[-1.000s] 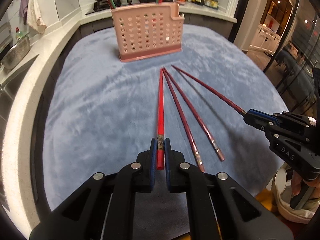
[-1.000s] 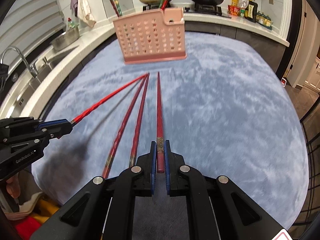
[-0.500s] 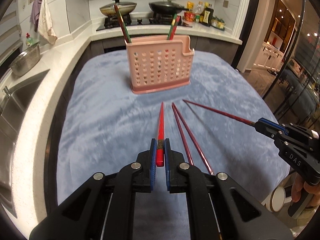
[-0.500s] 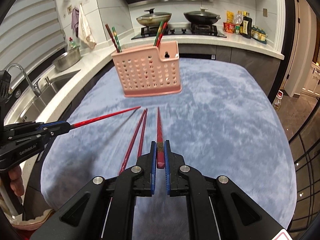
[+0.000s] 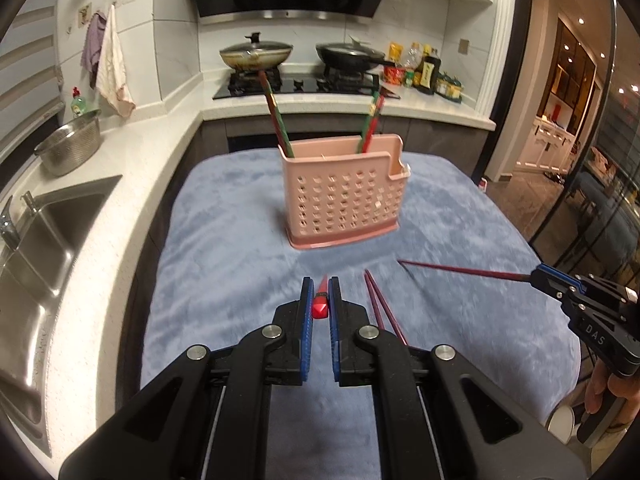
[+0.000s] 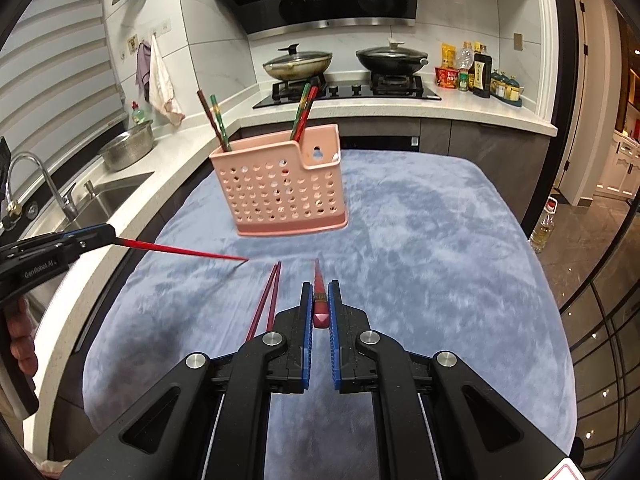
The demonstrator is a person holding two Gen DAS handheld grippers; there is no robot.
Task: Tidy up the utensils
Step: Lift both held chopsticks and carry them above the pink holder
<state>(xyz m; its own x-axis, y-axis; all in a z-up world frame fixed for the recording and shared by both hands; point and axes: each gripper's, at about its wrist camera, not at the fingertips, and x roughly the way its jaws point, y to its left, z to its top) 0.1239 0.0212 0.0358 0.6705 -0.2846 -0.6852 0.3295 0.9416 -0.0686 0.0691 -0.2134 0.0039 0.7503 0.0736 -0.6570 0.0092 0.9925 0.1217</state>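
Chopstick (image 5: 320, 309) sits clamped between left claw (image 5: 321, 292) pads, tip forward.

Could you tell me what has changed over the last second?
Both grippers, left and right, have lifted their clamped chopsticks, the red one and the dark red one, off the blue cloth, tips pointing down. The other two chopsticks stayed on the cloth; the pink holder is unmoved.

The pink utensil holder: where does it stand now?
In both wrist views the pink utensil holder stands upright mid-cloth on the blue cloth, ahead of both grippers, chopsticks already inside.
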